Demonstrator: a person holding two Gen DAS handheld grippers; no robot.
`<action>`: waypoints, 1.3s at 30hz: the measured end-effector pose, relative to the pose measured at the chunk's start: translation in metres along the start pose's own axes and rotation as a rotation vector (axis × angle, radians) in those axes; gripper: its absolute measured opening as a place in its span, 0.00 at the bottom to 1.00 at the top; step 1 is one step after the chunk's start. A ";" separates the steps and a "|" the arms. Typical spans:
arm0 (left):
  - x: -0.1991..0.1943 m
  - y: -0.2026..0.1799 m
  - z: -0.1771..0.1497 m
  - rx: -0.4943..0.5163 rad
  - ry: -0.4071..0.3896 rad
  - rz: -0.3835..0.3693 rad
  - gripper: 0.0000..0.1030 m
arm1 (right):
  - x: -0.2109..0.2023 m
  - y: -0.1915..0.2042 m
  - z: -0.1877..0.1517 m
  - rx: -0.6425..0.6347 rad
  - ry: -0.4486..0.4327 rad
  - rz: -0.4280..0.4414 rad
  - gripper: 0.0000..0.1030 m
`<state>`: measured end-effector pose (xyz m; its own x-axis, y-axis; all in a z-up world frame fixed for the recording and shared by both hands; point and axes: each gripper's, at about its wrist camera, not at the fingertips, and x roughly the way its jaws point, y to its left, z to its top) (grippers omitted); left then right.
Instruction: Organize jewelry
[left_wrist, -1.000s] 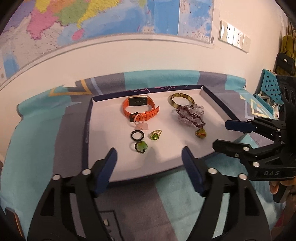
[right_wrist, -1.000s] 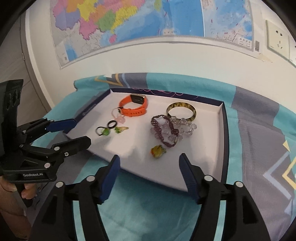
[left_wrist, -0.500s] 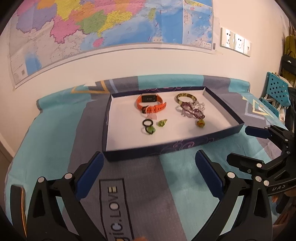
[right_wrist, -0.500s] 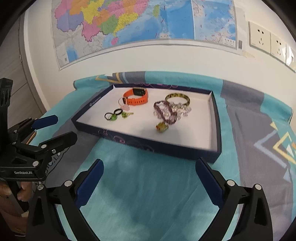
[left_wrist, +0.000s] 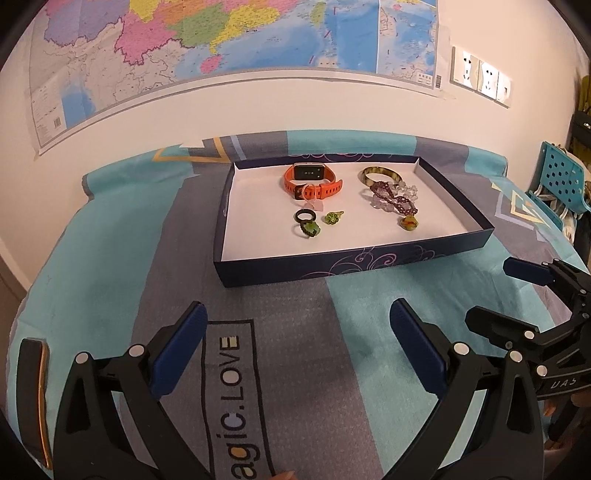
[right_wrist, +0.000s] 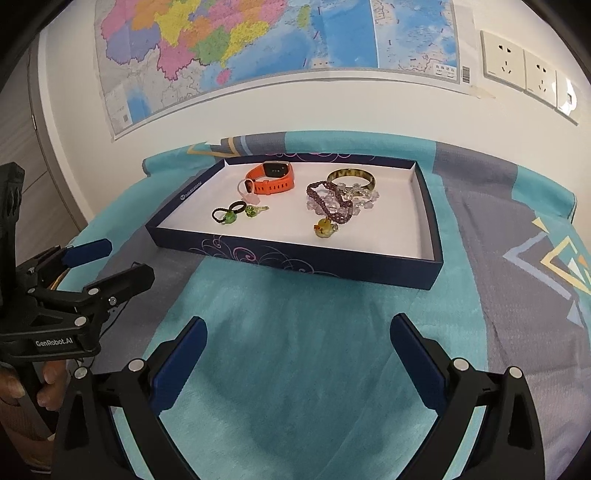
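- Left gripper (left_wrist: 297, 328) and right gripper (right_wrist: 298, 338): jaws just opened wide, nothing between them, both over the blanket (right_wrist: 295, 369) short of the tray.
- Navy tray (left_wrist: 351, 264) on blanket.
- Inside: orange smartwatch (left_wrist: 312, 181), bangle (left_wrist: 380, 174), bead bracelets (left_wrist: 393, 199), rings (left_wrist: 308, 221).

The purple bead bracelet (left_wrist: 393, 195) overlaps the clear bead strand (left_wrist: 408, 191), and a dark object (left_wrist: 32, 398) is cut off at the left edge.

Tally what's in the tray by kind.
Watch: 1
Bangle: 1
Bead bracelets: 2, tangled, count uncertain
Rings: 4
Yellow pendant: 1
Total: 9, all inside the tray.
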<state>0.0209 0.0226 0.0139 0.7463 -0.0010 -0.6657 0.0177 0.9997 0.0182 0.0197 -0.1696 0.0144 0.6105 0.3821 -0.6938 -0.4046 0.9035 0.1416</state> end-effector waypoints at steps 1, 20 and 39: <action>0.000 0.000 0.000 -0.001 0.001 -0.001 0.95 | 0.000 0.000 0.000 0.001 -0.002 -0.002 0.93; -0.004 -0.002 -0.005 -0.003 0.006 0.000 0.95 | -0.002 0.005 -0.003 0.004 0.004 0.003 0.93; -0.003 -0.007 -0.009 0.014 0.024 -0.024 0.95 | -0.003 0.006 -0.006 0.008 0.004 0.005 0.93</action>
<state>0.0122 0.0158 0.0090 0.7291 -0.0239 -0.6840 0.0447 0.9989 0.0127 0.0111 -0.1662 0.0126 0.6055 0.3860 -0.6959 -0.4020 0.9031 0.1512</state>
